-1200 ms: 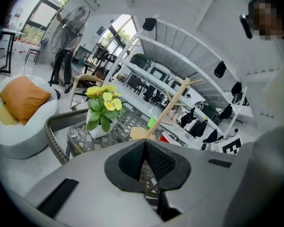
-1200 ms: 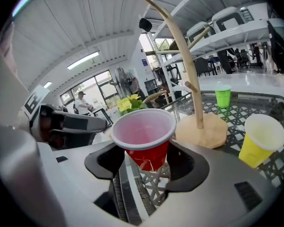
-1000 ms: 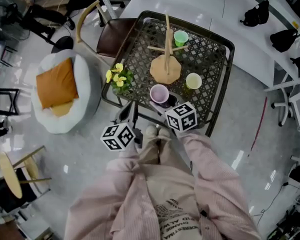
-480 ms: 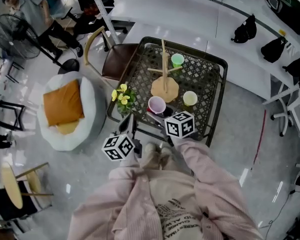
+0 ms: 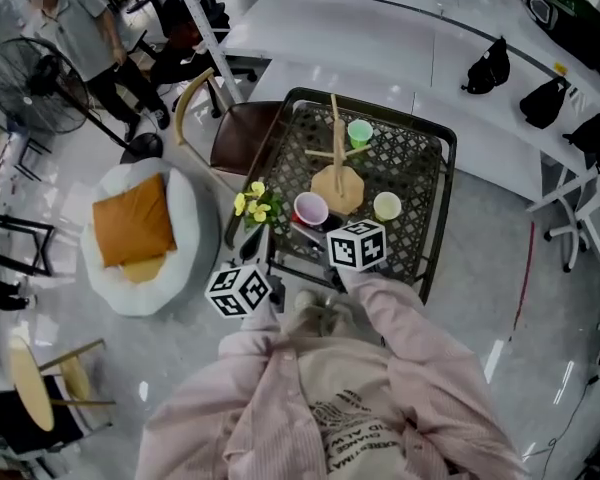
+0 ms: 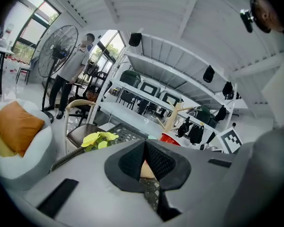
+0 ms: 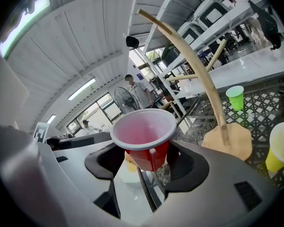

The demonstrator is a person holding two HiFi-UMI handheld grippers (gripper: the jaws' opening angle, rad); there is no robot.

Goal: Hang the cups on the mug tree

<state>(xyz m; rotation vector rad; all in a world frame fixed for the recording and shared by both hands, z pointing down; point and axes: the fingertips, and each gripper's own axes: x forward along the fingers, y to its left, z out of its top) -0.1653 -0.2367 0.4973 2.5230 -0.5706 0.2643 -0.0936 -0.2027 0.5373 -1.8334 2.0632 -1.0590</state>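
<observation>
A wooden mug tree (image 5: 336,168) stands mid-table on the black lattice table (image 5: 435,223), and its curved trunk (image 7: 199,74) rises at the right of the right gripper view. A green cup (image 5: 360,133) stands behind it and a yellow cup (image 5: 387,206) to its right. At the table's near edge my right gripper (image 5: 318,230) is shut on a red cup with a pink inside (image 7: 144,134), its pads on both sides of the cup. My left gripper (image 6: 145,148) is shut and empty, held off the table's near left edge (image 5: 252,253).
Yellow flowers (image 5: 255,206) sit at the table's left edge. A wooden chair (image 5: 242,133) stands behind on the left, and a white pouf with an orange cushion (image 5: 135,233) lies on the floor. A person (image 5: 85,38) and a fan (image 5: 30,73) are far left. White desks (image 5: 380,38) are behind.
The head view has lifted and pulled back, so the table looks smaller and more of the room shows. Both grippers and all the cups keep their places relative to the table.
</observation>
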